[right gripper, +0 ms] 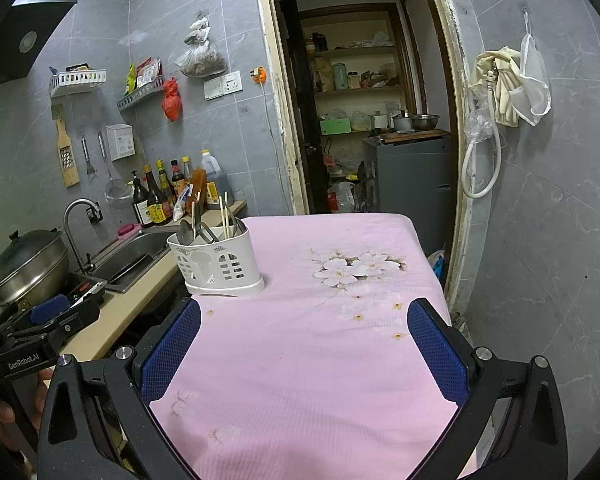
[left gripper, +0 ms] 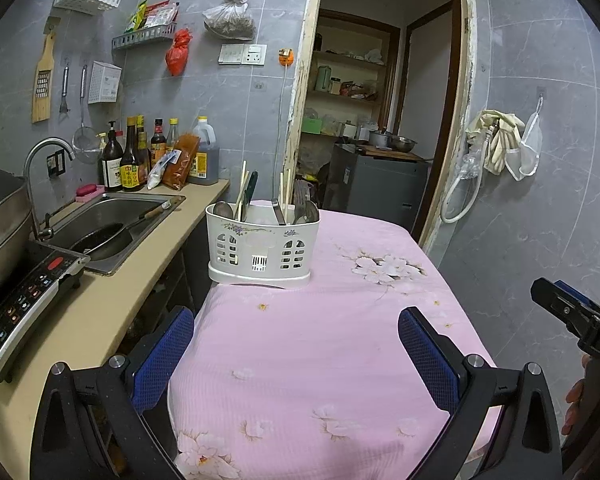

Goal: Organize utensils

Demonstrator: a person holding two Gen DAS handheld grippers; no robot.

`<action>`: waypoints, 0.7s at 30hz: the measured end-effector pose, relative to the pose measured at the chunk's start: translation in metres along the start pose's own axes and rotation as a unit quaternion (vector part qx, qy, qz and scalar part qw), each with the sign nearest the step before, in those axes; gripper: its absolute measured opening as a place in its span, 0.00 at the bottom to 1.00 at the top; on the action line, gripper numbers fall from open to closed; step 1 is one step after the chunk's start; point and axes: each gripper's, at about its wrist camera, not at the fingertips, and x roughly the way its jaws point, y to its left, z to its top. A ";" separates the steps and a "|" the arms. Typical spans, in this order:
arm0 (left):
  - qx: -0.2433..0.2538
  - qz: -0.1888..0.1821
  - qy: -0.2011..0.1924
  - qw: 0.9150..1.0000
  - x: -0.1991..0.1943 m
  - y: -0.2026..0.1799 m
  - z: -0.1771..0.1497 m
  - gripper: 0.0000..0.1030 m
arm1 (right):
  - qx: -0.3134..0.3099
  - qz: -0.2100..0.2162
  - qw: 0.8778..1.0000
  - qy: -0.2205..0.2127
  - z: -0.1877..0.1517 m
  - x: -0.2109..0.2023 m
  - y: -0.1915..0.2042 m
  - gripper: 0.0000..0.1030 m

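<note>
A white utensil holder stands at the far left of a table under a pink flowered cloth. It holds spoons, chopsticks and other utensils. It also shows in the right wrist view. My left gripper is open and empty, held over the near part of the cloth, well short of the holder. My right gripper is open and empty over the cloth, to the right of the holder. The right gripper also shows at the left wrist view's right edge.
A counter runs along the left with a sink holding a pan, an induction cooker, a steel pot and several sauce bottles. An open doorway lies behind the table. Gloves and a hose hang on the right wall.
</note>
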 end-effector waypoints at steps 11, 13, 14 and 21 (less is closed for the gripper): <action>0.000 0.001 0.000 1.000 0.000 0.000 0.000 1.00 | 0.003 -0.001 1.000 0.001 0.001 0.000 -0.002 0.99; -0.001 0.000 -0.001 1.000 0.000 0.000 0.000 1.00 | 0.003 -0.001 1.000 0.000 0.001 0.000 -0.003 0.99; -0.001 0.000 0.000 1.000 0.000 0.000 0.000 1.00 | 0.003 -0.001 1.000 0.000 0.001 0.000 -0.003 0.99; -0.001 0.001 0.001 1.000 -0.001 0.000 0.001 1.00 | 0.004 -0.002 1.000 0.002 0.001 0.001 -0.004 0.99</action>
